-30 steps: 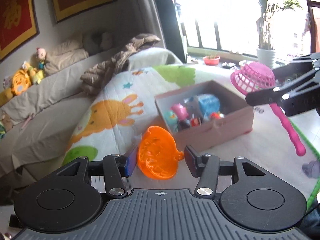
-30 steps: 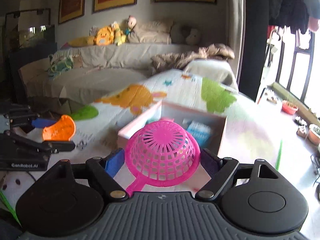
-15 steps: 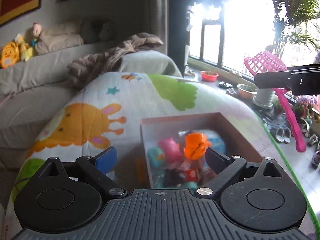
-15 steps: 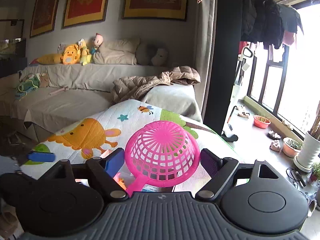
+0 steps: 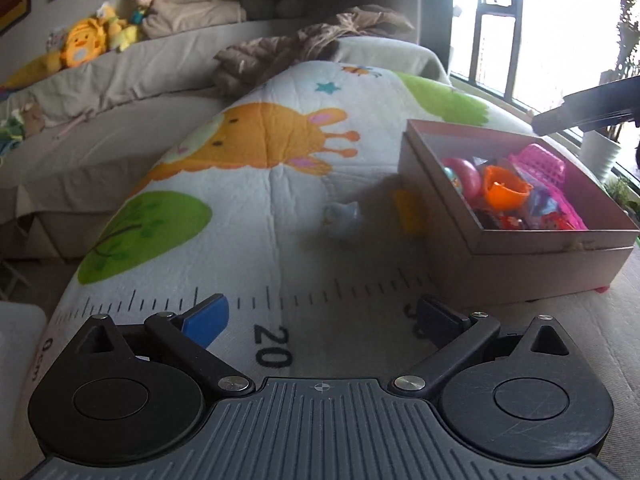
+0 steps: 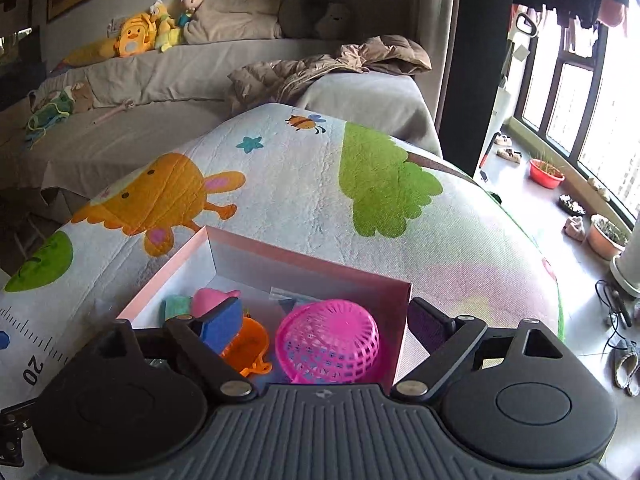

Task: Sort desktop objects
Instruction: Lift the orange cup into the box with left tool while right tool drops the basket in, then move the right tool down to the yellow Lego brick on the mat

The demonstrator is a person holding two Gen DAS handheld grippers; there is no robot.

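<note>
A pink cardboard box (image 5: pixel 536 258) stands on the cartoon play mat and holds several toys. The orange scoop (image 5: pixel 505 192) and the pink mesh strainer (image 5: pixel 544 166) lie inside it; both also show in the right wrist view, the scoop (image 6: pixel 250 346) left of the strainer (image 6: pixel 329 340). My left gripper (image 5: pixel 320 318) is open and empty, low over the mat left of the box (image 6: pixel 256 258). My right gripper (image 6: pixel 326 322) is open and empty just above the box. A small pale blue toy (image 5: pixel 342 218) and a yellow toy (image 5: pixel 408 210) lie on the mat beside the box.
The play mat (image 5: pixel 248 184) has a printed ruler along its near edge. A grey sofa (image 6: pixel 168 80) with plush toys and a brown jacket (image 6: pixel 328 66) stands behind. Plant pots (image 6: pixel 546 174) and shoes sit on the floor by the window at right.
Both grippers opened. The orange scoop and the pink strainer dropped into the box. My left gripper moved back and left, down to the mat; my right gripper lowered over the box.
</note>
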